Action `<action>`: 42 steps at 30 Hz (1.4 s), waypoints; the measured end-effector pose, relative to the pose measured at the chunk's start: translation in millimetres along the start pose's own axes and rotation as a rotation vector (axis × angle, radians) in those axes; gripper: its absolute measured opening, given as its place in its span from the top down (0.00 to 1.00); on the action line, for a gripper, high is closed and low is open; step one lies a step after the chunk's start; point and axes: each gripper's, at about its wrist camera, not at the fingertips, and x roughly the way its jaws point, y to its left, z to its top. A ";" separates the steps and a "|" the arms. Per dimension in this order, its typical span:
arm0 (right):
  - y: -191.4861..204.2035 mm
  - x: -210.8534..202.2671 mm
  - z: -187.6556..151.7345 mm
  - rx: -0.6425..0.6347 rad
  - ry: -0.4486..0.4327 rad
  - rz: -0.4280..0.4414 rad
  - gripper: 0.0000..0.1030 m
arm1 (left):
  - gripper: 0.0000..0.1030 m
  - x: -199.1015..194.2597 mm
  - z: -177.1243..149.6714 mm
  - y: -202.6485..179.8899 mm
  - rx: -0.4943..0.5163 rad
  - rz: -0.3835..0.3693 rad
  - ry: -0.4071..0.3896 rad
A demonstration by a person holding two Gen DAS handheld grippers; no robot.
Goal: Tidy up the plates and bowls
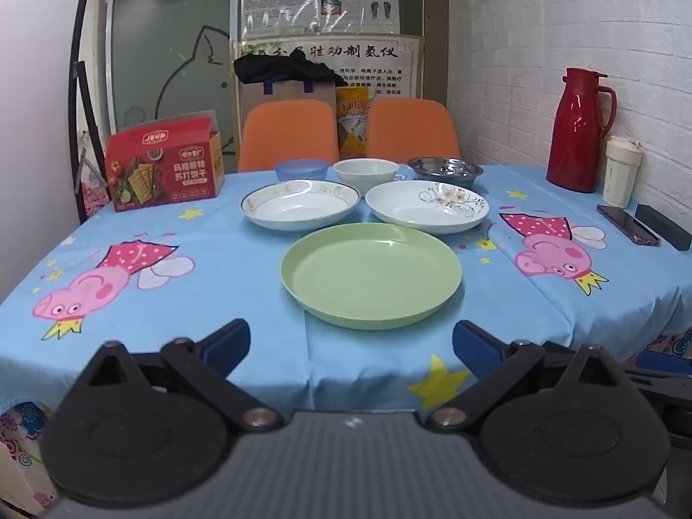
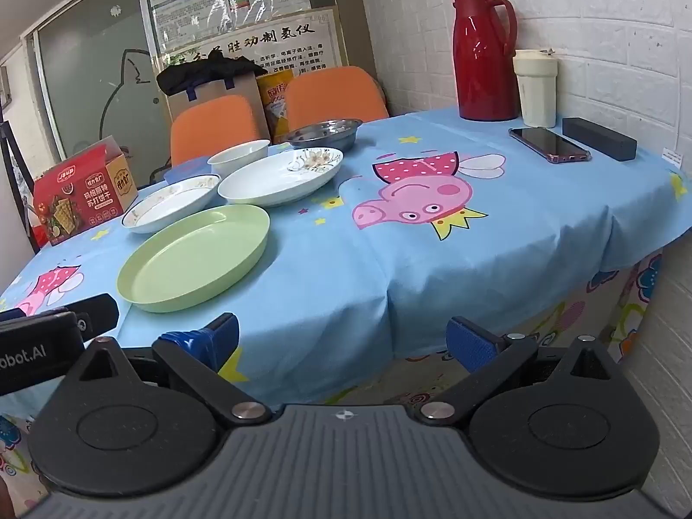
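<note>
With both tools wide and empty, left tool (image 1: 351, 341) and right tool (image 2: 341, 339), green plate (image 1: 371, 274) sits flat, rim-up on tabletop (image 1: 519, 302), round, no long axis.

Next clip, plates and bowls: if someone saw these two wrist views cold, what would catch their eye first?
Probably the green plate, lying nearest on the blue cartoon-pig tablecloth, with two white plates side by side behind it and a row of three bowls beyond those. Next, the red thermos jug standing by the brick wall at the far right. Both grippers, left and right, hang open and empty at the near edge.
</note>
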 end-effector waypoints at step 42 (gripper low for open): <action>-1.3 3.4 -0.3 -0.006 0.014 -0.005 0.13 | 0.04 3.3 -3.1 4.2 -0.027 -0.005 0.031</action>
